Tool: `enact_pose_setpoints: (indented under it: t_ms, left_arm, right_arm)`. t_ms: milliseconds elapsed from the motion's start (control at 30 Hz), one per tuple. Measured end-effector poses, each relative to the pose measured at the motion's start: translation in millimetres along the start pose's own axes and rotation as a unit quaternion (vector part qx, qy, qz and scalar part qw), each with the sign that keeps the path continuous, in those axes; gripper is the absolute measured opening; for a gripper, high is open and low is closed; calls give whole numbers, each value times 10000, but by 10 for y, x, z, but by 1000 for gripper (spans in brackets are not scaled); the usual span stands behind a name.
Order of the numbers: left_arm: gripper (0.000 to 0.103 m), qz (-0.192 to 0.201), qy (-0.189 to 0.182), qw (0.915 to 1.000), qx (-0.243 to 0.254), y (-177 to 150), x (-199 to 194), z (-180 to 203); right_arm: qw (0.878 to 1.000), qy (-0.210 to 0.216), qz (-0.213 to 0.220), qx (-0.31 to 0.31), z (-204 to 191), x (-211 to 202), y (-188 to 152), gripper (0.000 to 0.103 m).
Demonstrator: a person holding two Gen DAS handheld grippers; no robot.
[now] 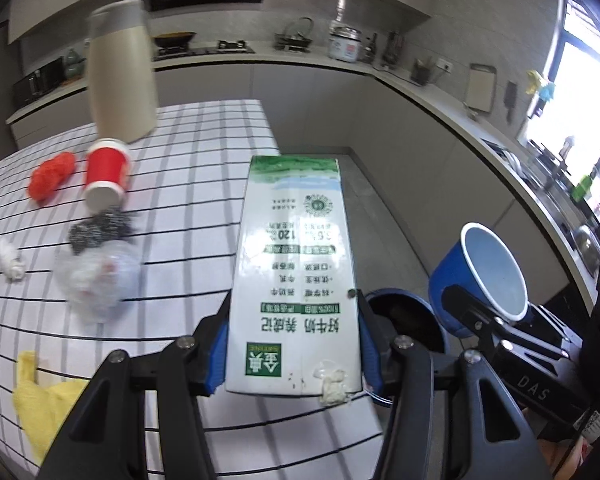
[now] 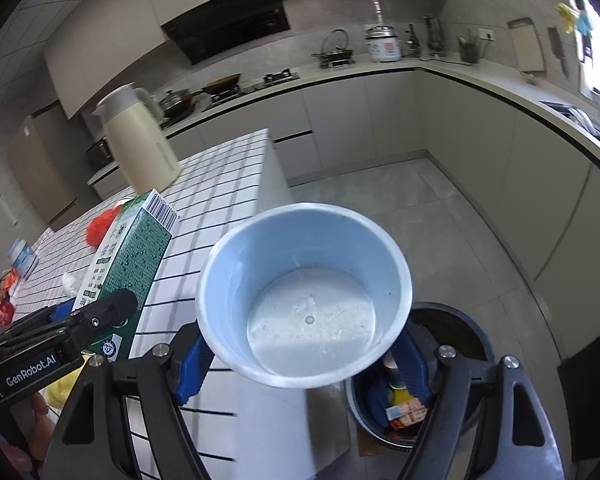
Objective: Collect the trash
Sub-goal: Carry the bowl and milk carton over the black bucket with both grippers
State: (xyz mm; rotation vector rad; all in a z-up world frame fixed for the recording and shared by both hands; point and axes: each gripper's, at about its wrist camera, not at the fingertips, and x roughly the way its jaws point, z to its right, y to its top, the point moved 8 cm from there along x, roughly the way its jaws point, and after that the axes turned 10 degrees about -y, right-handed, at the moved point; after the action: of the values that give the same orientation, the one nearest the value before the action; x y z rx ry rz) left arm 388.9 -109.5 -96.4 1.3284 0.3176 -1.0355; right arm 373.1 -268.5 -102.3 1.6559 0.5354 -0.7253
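Note:
My left gripper (image 1: 294, 344) is shut on a white and green milk carton (image 1: 294, 272), held at the table's right edge; the carton also shows in the right wrist view (image 2: 128, 264). My right gripper (image 2: 306, 364) is shut on an empty blue cup (image 2: 306, 300), seen too in the left wrist view (image 1: 480, 276). It hangs above a dark round trash bin (image 2: 456, 332) on the floor, which holds some wrappers. On the checked table (image 1: 180, 168) lie a tipped red paper cup (image 1: 106, 176), a steel scourer (image 1: 98, 230), a crumpled clear plastic bag (image 1: 98, 276), a white tissue wad (image 1: 10, 260) and a red crumpled item (image 1: 52, 174).
A tall cream thermos jug (image 1: 122, 72) stands at the table's far side. A yellow cloth (image 1: 44, 404) lies at the near left edge. Kitchen counters (image 2: 480, 72) run along the far and right walls. Grey floor (image 2: 380, 192) lies between table and counters.

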Motion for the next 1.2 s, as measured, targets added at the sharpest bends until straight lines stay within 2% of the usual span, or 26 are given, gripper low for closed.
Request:
enact_pose_setpoints:
  t_ms: [200,333,533,800,1200]
  left_arm:
    - [54,-340,-475,9980,235,-147,344,598]
    - [54,-531,-662,9958,354,-267,557,895]
    - [54,-846,-652,9932,457,-515,948,1173]
    - [54,-1198,-441,9911,378,-836,1413,1238]
    - [55,-1535,-255,9878,119,-1138,1855,1130]
  right_arm:
    - [9984,-412,-126,355,739,-40,-169,80]
    - [9961,-644,-244,545,1219,-39,-314,80]
    - [9942,-760,-464,603,1711,110,-520,79]
    - [9938,-673,-727,514,1937,544,-660,79]
    - [9936,-400,-1015,298,2005,1191,-905,80]
